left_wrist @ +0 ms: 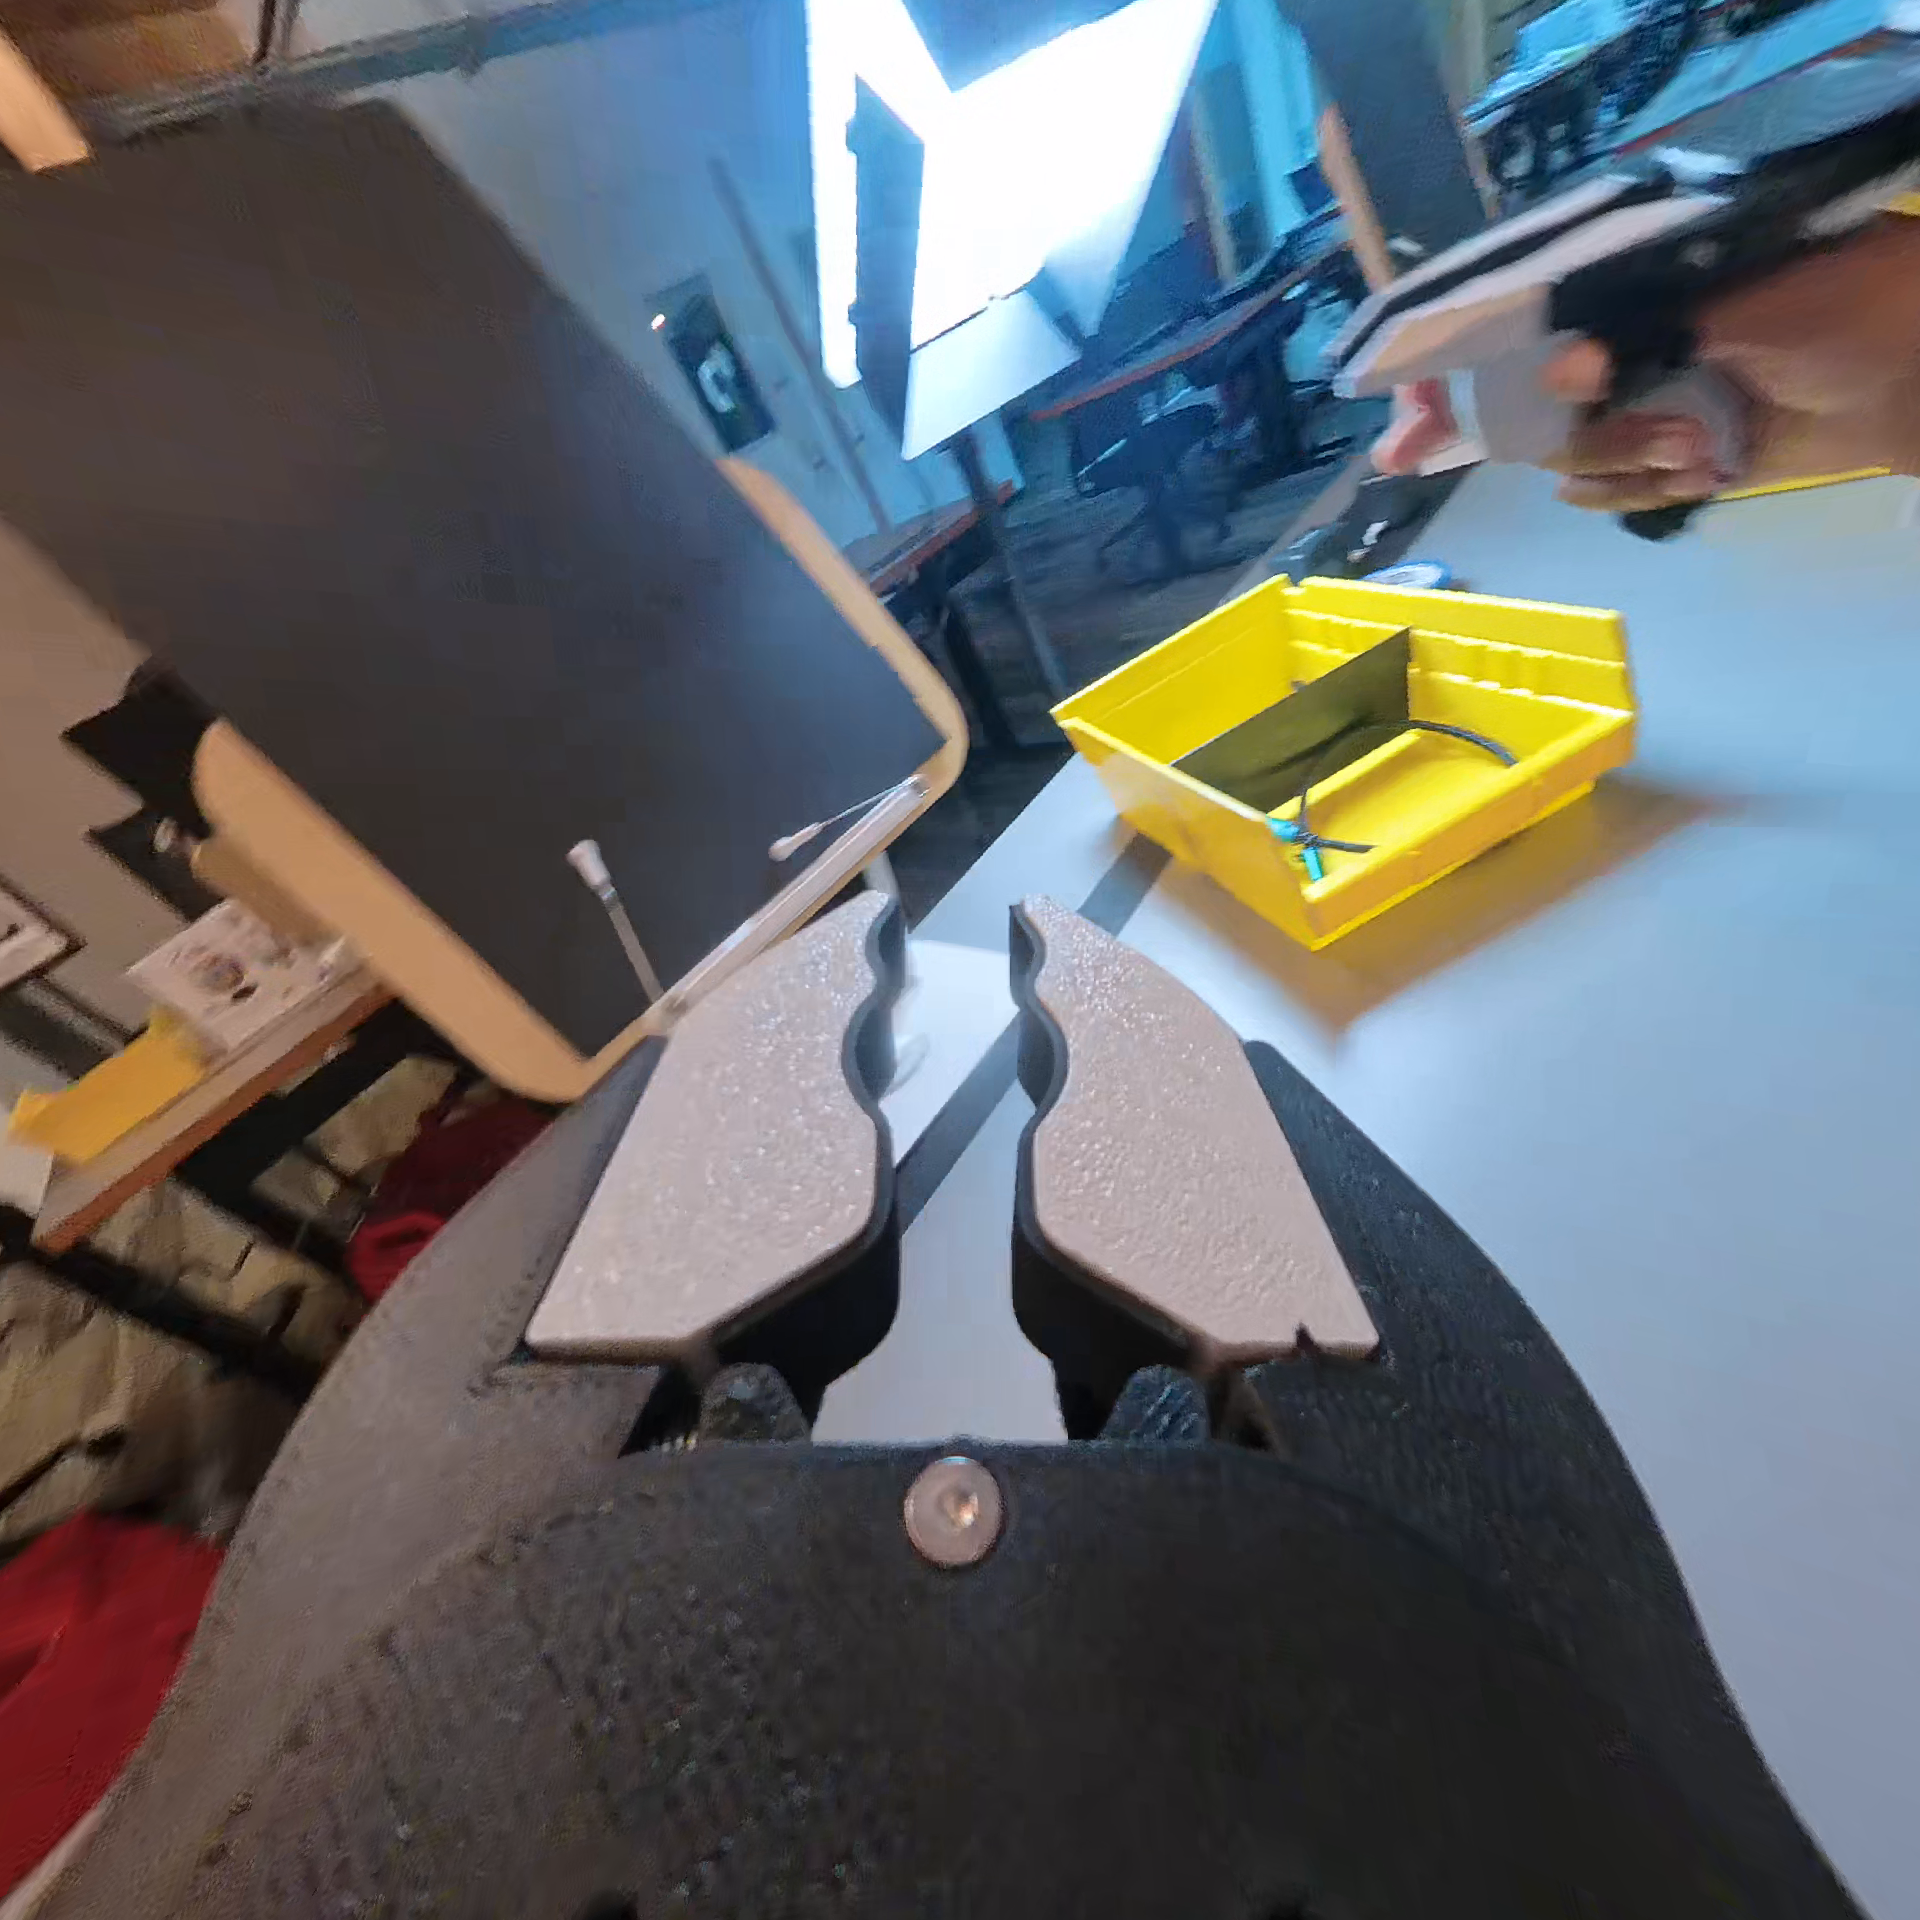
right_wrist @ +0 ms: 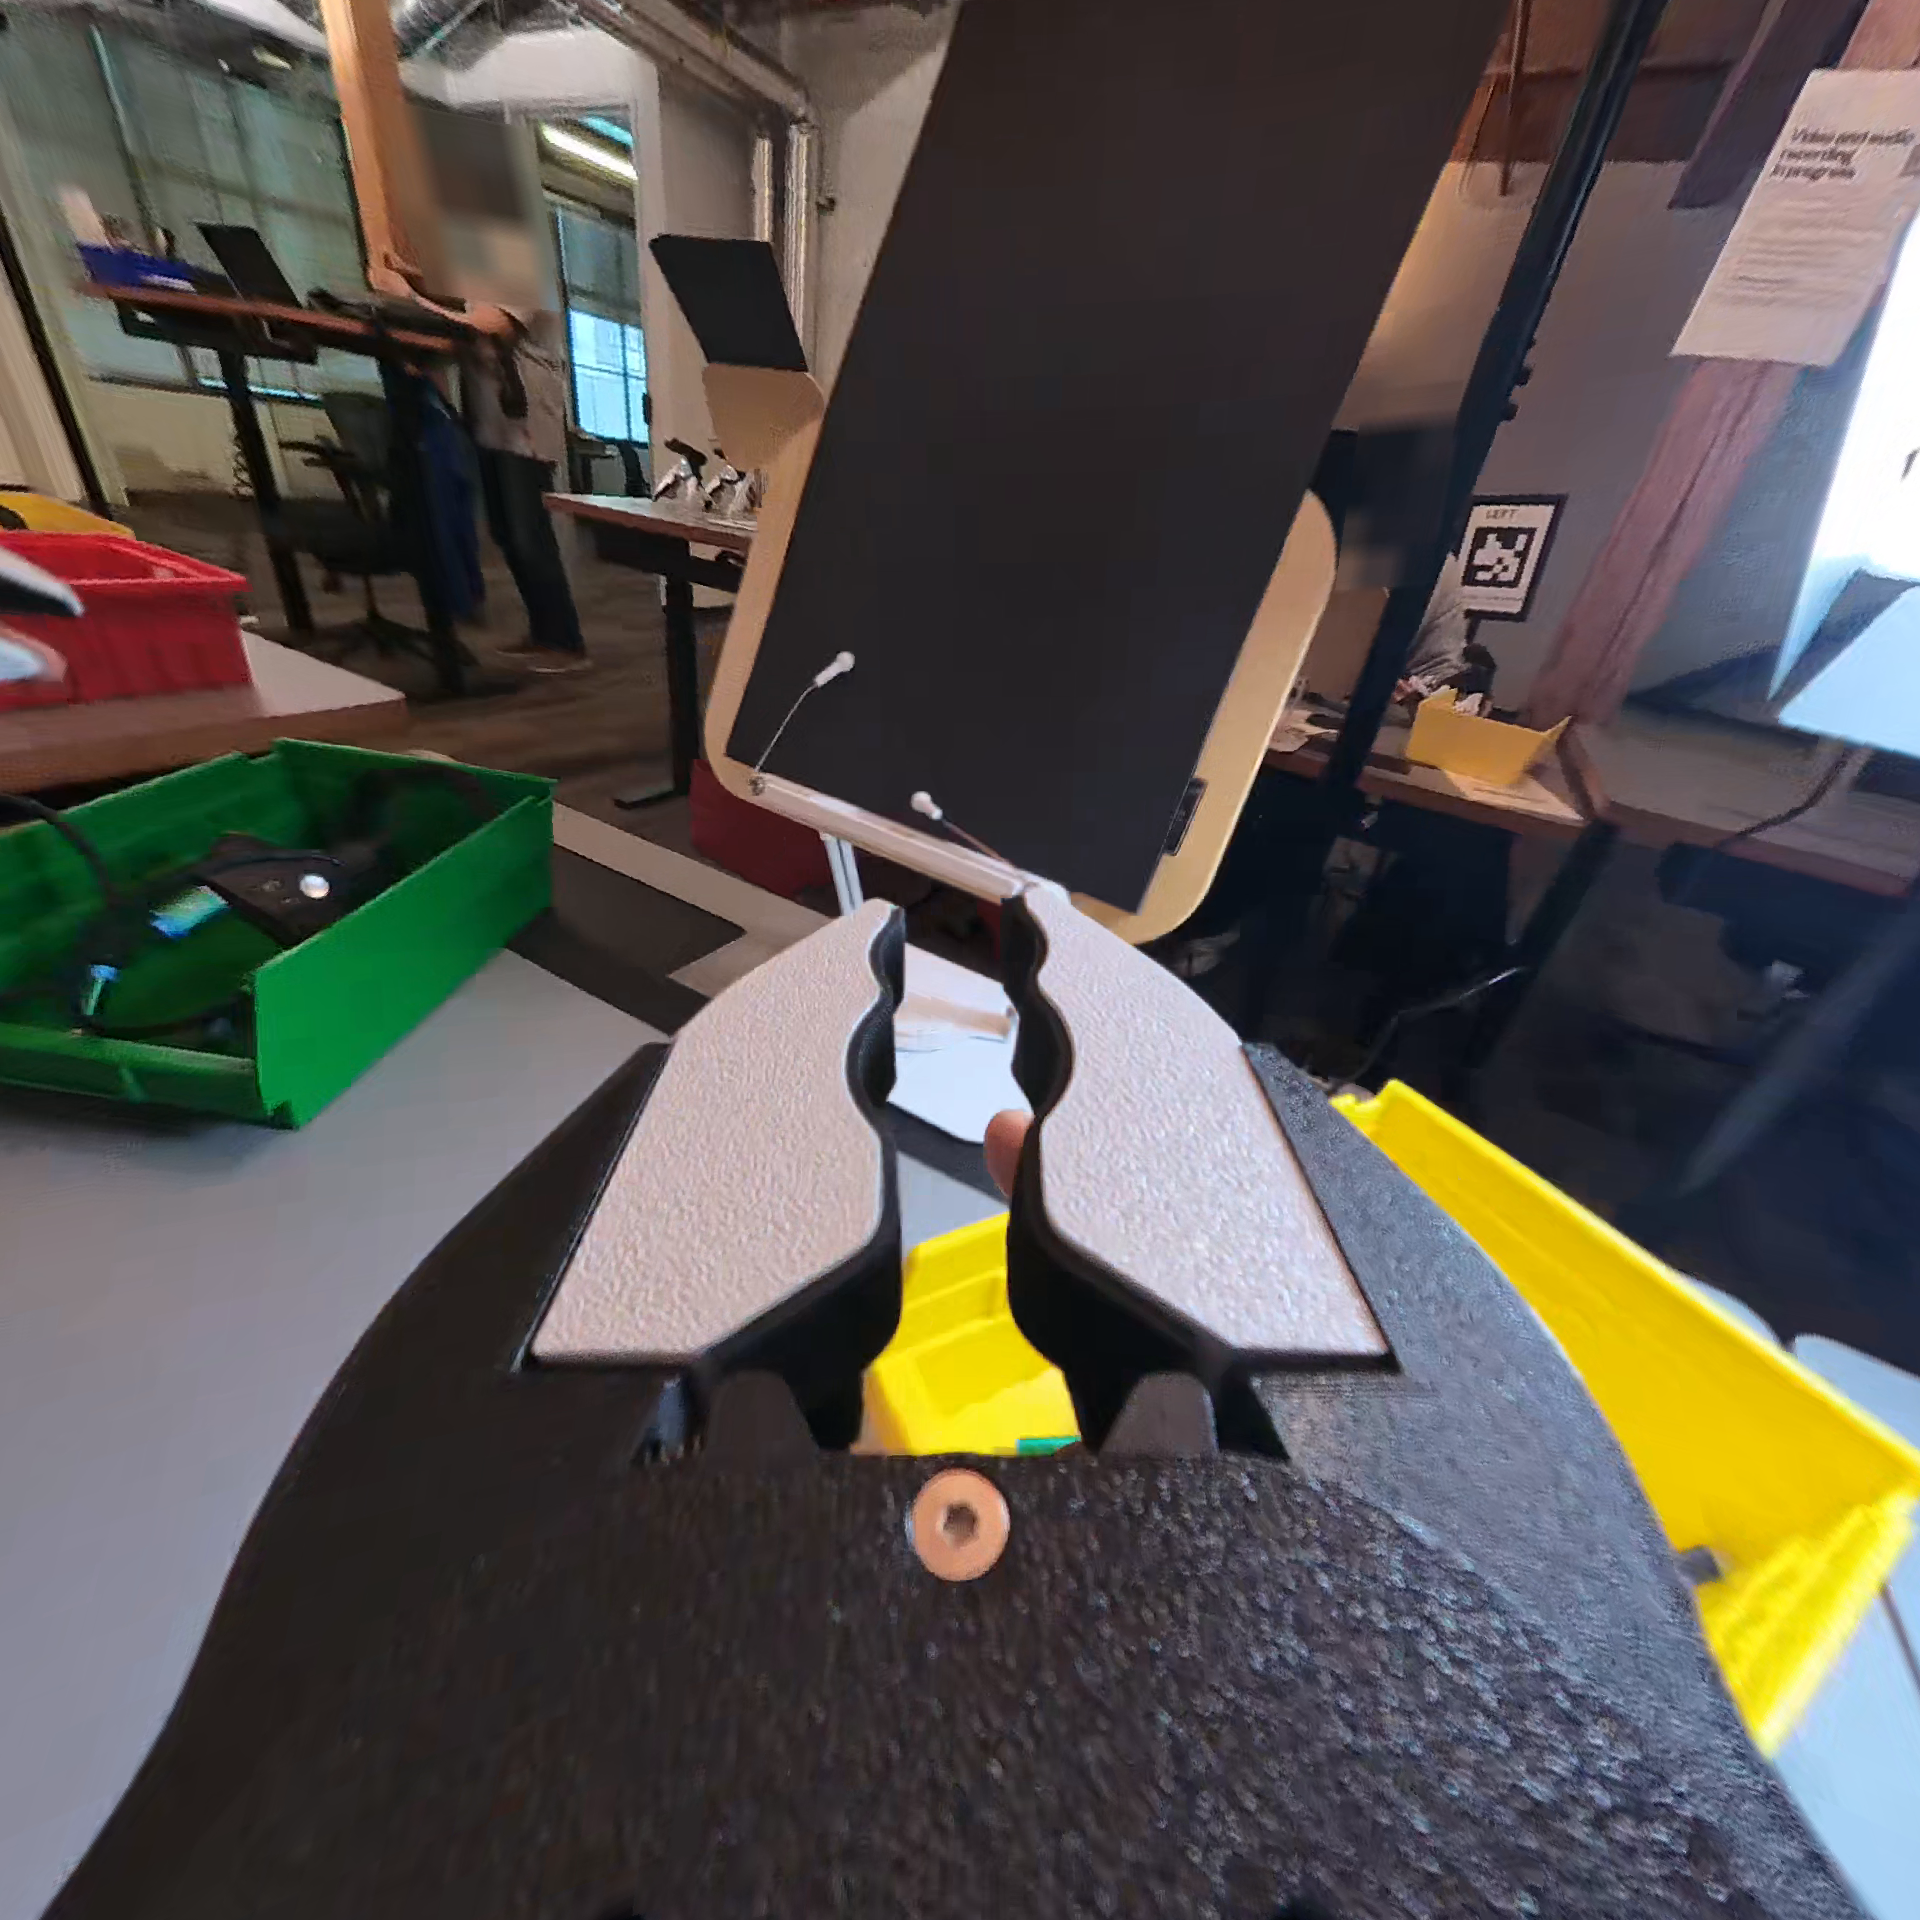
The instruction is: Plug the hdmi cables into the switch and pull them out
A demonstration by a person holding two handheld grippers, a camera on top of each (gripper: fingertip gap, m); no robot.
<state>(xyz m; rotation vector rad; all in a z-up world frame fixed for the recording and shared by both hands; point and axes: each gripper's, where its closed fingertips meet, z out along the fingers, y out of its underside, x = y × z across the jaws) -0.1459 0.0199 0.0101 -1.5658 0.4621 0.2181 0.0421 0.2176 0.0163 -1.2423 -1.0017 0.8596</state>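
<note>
Nothing is grasped yet — both the left gripper [left_wrist: 956, 920] and right gripper [right_wrist: 951, 920] hover with jaws parted and empty. Next, I judge: reaching the cable [left_wrist: 1340, 790] in the yellow bin [left_wrist: 1226, 831] — the switch [right_wrist: 281, 883] waits in the green bin [right_wrist: 395, 987].

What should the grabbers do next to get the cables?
Probably lower the left hand-held gripper toward the yellow bin, since a black cable lies inside it. Both it and the right hand-held gripper are open, hold nothing and hover above the grey table, so nothing is picked up yet.
</note>
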